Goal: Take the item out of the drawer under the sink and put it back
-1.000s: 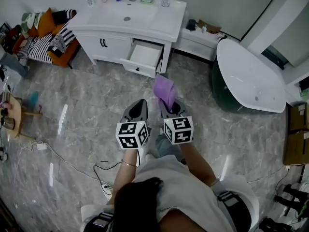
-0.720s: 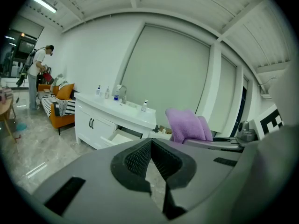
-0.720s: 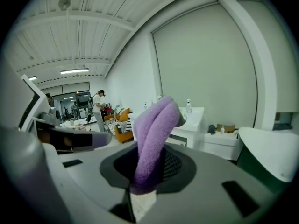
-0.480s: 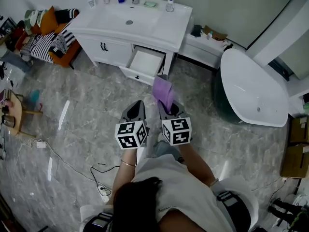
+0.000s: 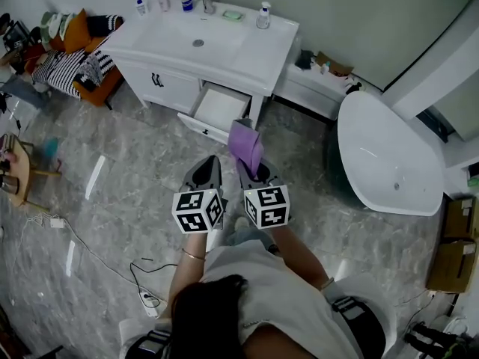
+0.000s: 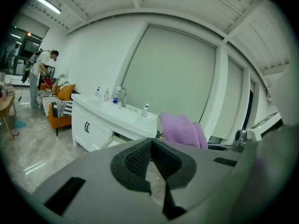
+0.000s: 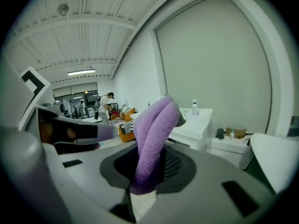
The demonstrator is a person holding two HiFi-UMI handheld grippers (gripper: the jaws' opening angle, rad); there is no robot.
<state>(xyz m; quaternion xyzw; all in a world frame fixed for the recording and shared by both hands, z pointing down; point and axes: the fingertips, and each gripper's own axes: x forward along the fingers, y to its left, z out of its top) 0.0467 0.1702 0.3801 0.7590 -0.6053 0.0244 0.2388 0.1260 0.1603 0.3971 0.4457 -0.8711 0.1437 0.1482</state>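
Right gripper (image 5: 251, 172) pinches the folded, fluffy purple towel (image 5: 245, 144) upright, just near of the open, boxy white drawer (image 5: 217, 111) under the glossy sink (image 5: 198, 32), left gripper (image 5: 209, 164) alongside, ribbed jaws together, empty.

The head view looks steeply down from above the person, far enough off to take in the marble floor (image 5: 112, 200), the sink counter (image 5: 254, 40) at the top, the open drawer (image 5: 219, 109) beneath it and the bathtub (image 5: 382, 152) at the right. The left tongs (image 5: 212, 161) and the right tongs (image 5: 253, 174) sit side by side at centre.

Each of the 2 gripper views rides close behind its own jaws, which fill the lower half, and faces almost level toward the counter. All 3 views share the counter and the purple towel (image 5: 244, 142). The right gripper view also catches the bathtub and, at its left edge, the left tongs.
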